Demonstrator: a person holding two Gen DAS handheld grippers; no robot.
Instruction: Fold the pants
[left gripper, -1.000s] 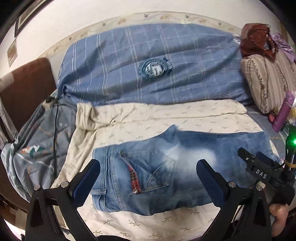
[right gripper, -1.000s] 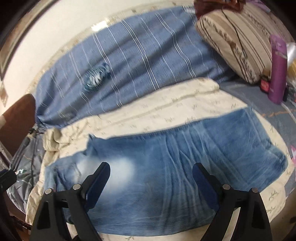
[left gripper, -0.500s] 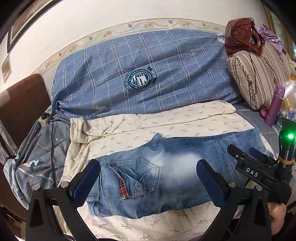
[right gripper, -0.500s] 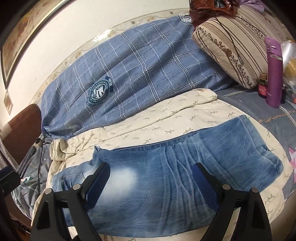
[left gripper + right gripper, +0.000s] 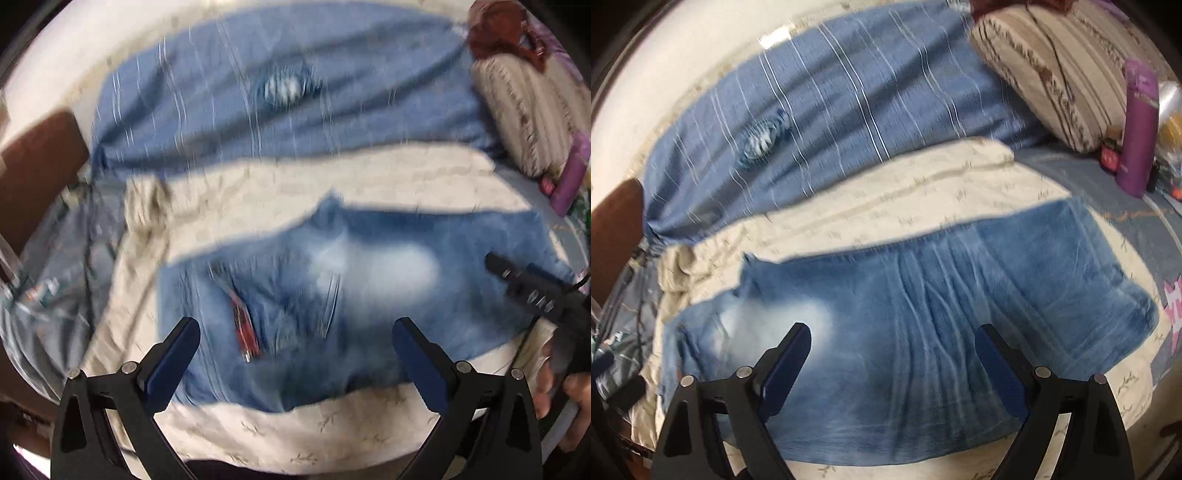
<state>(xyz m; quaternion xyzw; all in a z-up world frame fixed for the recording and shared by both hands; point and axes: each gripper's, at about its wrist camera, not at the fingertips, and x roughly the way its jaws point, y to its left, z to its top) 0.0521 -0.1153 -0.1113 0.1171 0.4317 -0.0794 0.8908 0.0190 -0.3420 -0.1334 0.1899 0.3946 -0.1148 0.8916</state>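
Both views are smeared by motion blur, so fine detail is lost: the round emblem (image 5: 286, 88) on the blue plaid blanket (image 5: 827, 110) shows only as a pale streaked patch and its lettering cannot be read, and the white marks on the black body of the right tool (image 5: 532, 291), seen from the left wrist, are too blurred to make out. The bed's cream leaf-print sheet (image 5: 886, 195) carries the work, with a white wall (image 5: 55, 55) behind, a brown headboard (image 5: 33, 166) to the left, and a grey patterned cover (image 5: 55, 266) hanging off that side. The pants (image 5: 923, 314), faded blue jeans, lie flat across the sheet, legs stacked and running to the right, with the waistband partly cut off behind the left tool (image 5: 295, 354). A red label (image 5: 245, 332) sits by the back pocket, its text illegible. A striped pillow (image 5: 1045, 74) leans at the far right with a purple bottle (image 5: 1139, 125) beside it. The left tool has its jaws spread wide above the seat of the jeans, gripping nothing; the right tool (image 5: 894, 358) likewise hangs spread apart over the thighs, holding nothing.
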